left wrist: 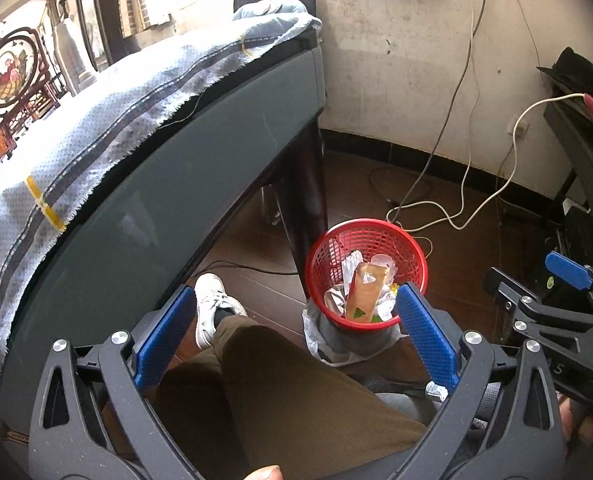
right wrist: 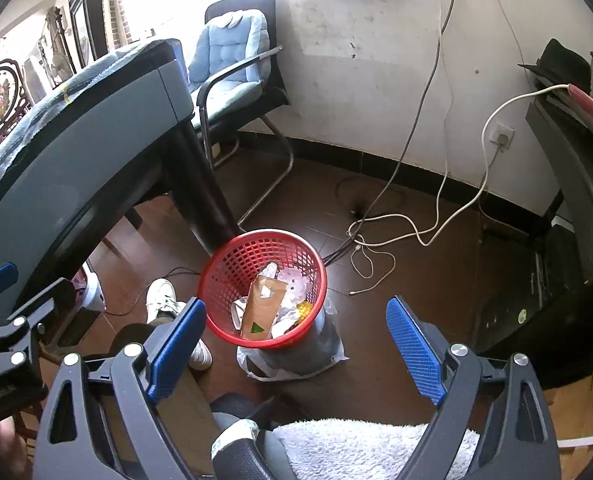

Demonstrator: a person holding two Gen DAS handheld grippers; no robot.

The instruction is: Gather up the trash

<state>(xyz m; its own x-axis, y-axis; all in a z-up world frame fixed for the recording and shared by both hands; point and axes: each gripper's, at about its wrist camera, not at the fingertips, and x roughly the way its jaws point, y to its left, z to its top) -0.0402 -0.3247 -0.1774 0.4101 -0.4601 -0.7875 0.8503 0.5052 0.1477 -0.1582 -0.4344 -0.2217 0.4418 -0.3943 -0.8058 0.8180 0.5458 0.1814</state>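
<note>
**A:** Where does the job stand?

**B:** Your left gripper (left wrist: pixel 296 332) and right gripper (right wrist: pixel 296 344) both have their jaws spread wide with nothing between the pads. Ahead of and below both sits the red basket (right wrist: pixel 220 264) on the floor, just beside the table leg (right wrist: pixel 200 200). It already holds a brown carton (right wrist: pixel 262 308), standing tilted, with crumpled wrappers (right wrist: pixel 290 312) around it. I'd judge you're between pieces: one load is in and both tools are free.

**A:** So what next?

**B:** No loose trash lies between either pair of jaws, nor on the floor that shows. The table (left wrist: pixel 176 152) runs off to the left of your left jaws, and its top under the blue cloth (left wrist: pixel 96 120) is barely in view. Swing one gripper up over there, find the next scrap, and keep the jaws spread until a piece sits squarely between the pads
</note>
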